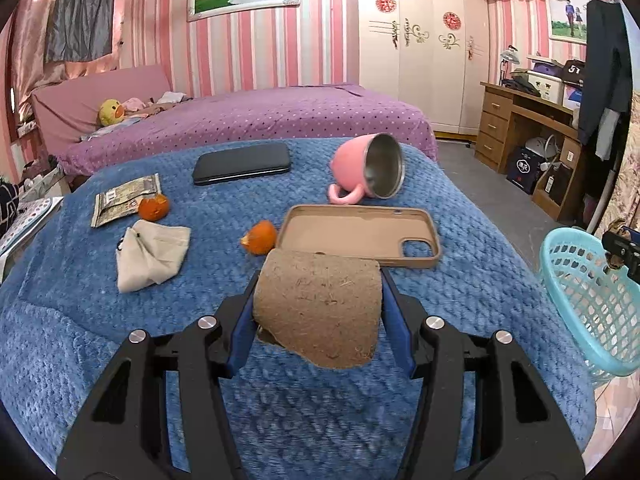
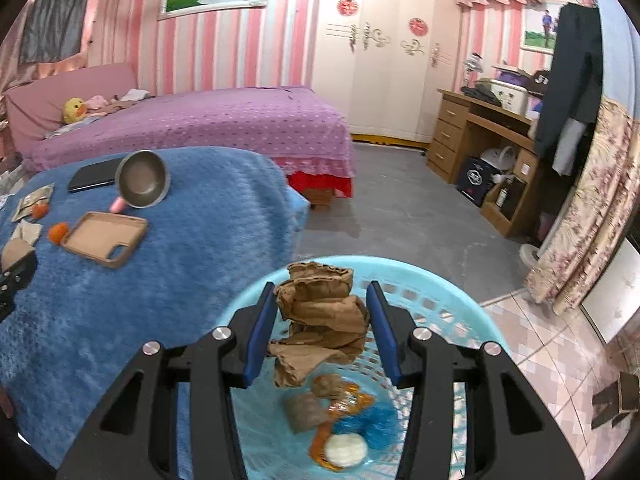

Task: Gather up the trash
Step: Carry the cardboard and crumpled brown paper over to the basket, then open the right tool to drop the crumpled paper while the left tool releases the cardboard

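Observation:
My left gripper is shut on a brown cardboard piece, held above the blue blanket. On the blanket lie two orange peels, a crumpled tissue and a flat wrapper. My right gripper hangs over the light blue basket. A crumpled brown paper sits between its blue pads, which look slightly apart from it. Several trash items lie in the basket. The basket also shows in the left wrist view.
A pink metal cup lies on its side, with a tan phone case and a black phone on the blanket. A purple bed stands behind, a wooden desk at the right. The floor is grey.

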